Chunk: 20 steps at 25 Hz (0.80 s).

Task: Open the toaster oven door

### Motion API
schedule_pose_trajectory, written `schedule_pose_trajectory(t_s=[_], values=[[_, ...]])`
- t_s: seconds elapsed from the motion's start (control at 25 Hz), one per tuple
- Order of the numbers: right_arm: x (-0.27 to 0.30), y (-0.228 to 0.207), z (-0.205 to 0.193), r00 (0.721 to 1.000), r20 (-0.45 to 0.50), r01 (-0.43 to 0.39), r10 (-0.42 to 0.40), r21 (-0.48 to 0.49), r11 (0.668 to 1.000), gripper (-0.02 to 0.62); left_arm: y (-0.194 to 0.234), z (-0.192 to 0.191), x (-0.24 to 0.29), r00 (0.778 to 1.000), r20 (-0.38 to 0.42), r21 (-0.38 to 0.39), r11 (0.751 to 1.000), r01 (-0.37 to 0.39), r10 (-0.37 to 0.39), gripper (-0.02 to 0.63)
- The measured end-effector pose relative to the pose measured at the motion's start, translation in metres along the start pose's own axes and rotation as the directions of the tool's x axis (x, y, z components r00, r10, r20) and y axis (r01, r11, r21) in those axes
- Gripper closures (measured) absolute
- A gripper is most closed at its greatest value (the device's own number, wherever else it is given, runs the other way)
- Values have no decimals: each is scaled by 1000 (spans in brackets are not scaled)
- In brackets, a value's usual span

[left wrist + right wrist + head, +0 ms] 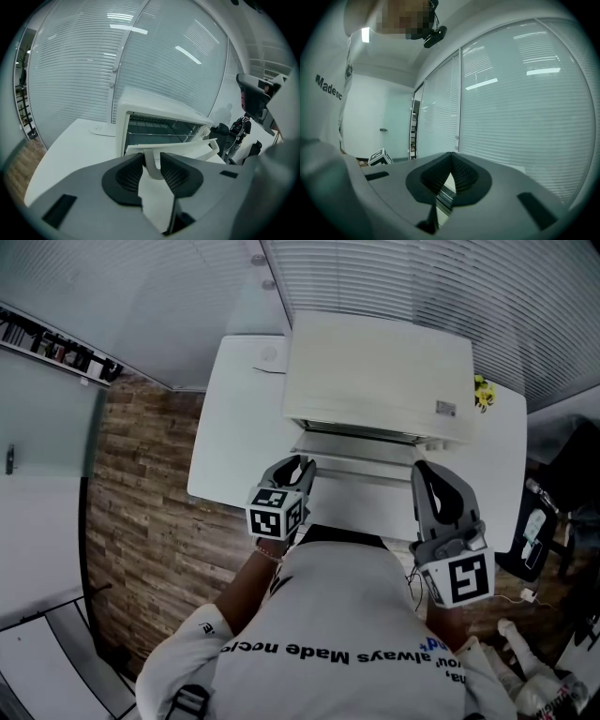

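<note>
Left gripper on the oven door handle – door down, right gripper idle

The toaster oven (380, 371) sits toward the far side of the white table (230, 427), its back to the window blinds (441, 287). Its door (361, 493) is swung down toward the near edge and lies almost level. In the left gripper view the cavity stands open and the wire rack (159, 133) shows inside. The left gripper (302, 465) meets the door's left end, jaws pinching the white handle (151, 169) between the ribbed pads (129, 174). The right gripper (431, 479) is at the door's right side – jaws pressed together at the tips, nothing between them. Wood floor (141, 512) lies left of the table.
</note>
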State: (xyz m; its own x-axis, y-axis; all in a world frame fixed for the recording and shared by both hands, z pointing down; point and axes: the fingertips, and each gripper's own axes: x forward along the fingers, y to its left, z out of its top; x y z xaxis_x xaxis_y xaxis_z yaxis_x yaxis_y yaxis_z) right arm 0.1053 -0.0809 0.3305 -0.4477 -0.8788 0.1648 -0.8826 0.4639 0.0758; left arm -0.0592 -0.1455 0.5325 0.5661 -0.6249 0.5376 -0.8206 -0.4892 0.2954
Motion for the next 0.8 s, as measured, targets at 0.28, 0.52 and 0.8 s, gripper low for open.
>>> schedule_pose_trajectory(t_s=[0.28,0.52,0.8], values=[[-2,2,0,1000,0,-3,3,-4,1000,588,0,-11,-2,1000,-23,4,1000,-1,1,479],[-4,6,1,1000,1,-7,7,-7,1000,588,1,-18,-4,999,-32,5,1000,-5,5,479],[-5,8,1,1000,-1,-10,10,-11,1000,588,1,-29,-6,999,-53,2,1000,-6,6,479]])
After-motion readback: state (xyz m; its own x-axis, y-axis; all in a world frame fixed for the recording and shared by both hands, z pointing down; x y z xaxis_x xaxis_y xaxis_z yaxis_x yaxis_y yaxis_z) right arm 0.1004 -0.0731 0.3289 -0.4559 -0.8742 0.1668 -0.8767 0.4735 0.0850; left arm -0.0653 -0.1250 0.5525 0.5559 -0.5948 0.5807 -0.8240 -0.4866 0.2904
